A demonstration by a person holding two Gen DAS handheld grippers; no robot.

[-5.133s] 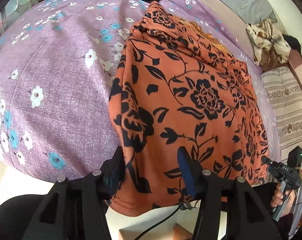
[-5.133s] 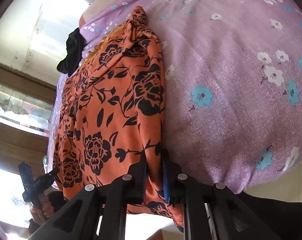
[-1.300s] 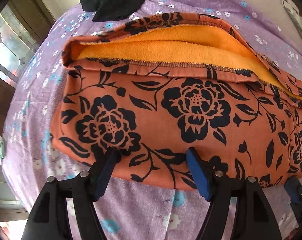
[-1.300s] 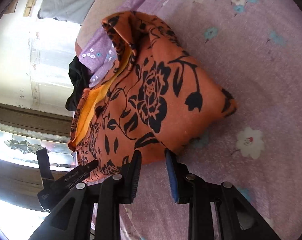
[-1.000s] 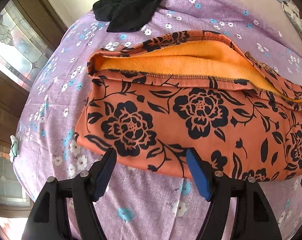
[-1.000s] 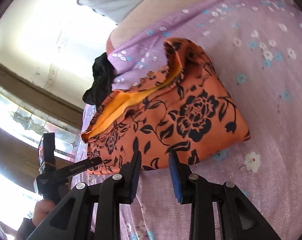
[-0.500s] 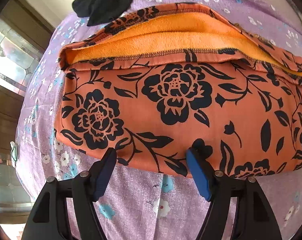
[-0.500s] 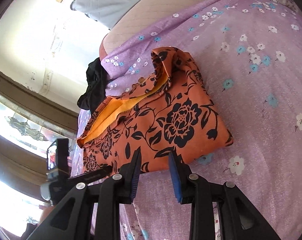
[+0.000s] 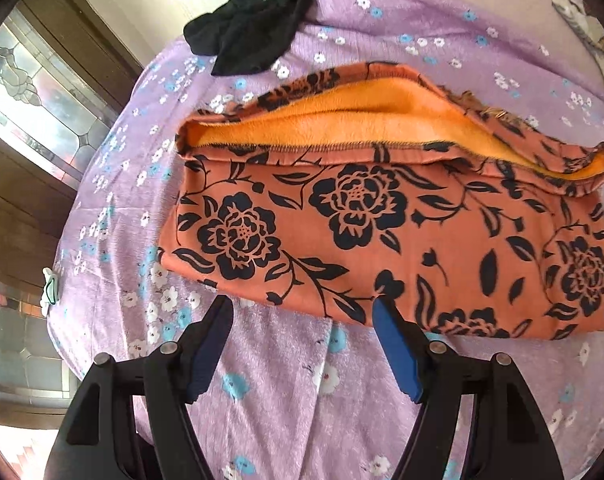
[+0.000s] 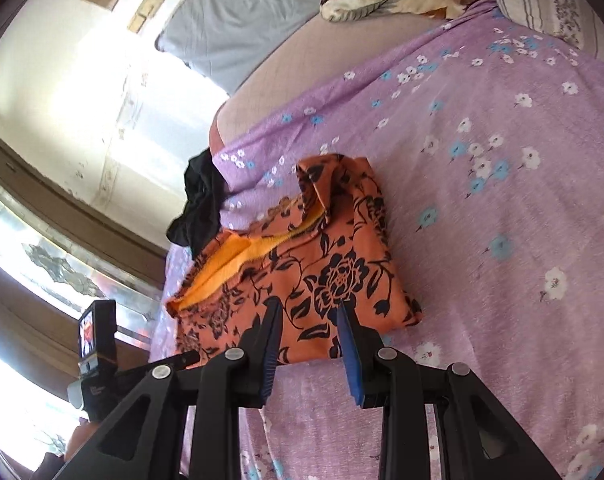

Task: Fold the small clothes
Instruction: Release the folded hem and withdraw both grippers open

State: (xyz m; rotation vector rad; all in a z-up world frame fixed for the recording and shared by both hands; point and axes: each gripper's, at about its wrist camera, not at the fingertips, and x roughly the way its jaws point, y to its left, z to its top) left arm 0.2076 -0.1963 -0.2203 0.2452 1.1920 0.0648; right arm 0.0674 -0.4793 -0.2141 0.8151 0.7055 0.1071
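With my left gripper (image 9: 302, 316) and right gripper (image 10: 308, 318) both released and empty, the orange black-flowered fleece-lined garment (image 9: 382, 240) lies folded once on the lilac floral bedsheet (image 9: 261, 380), so I judge the next move is gripping one short end for a second fold.

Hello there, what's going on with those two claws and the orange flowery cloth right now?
Left claw open, empty. Right claw open, empty. Orange floral garment lies folded on the purple bedsheet, yellow lining showing. Black garment beyond it, not in the way.

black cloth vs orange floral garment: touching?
Apart. The left wrist view shows a strip of purple bedsheet between the black cloth and the orange floral garment; the right wrist view overlaps them and settles nothing.
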